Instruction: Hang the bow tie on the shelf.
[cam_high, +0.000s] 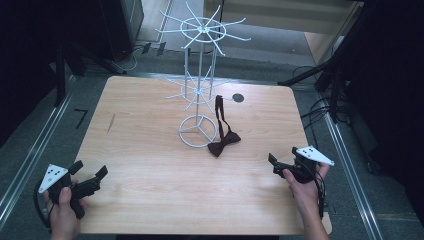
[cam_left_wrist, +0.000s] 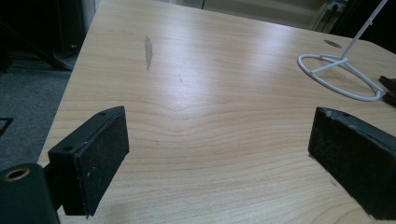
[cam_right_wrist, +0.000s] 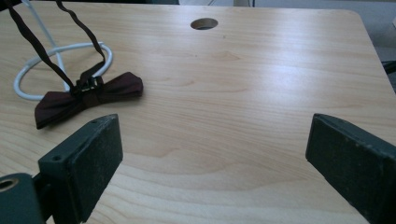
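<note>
A light wooden surface with rounded corners carries two things. A white wire stand rests on its round base just past the middle, toward 12 o'clock. A dark red bow tie lies flat just beside the base at its 4 o'clock side, its black strap rising toward the stand. A round hole sits near the far edge at 1 o'clock. A dark streak marks the wood toward 10 o'clock.
</note>
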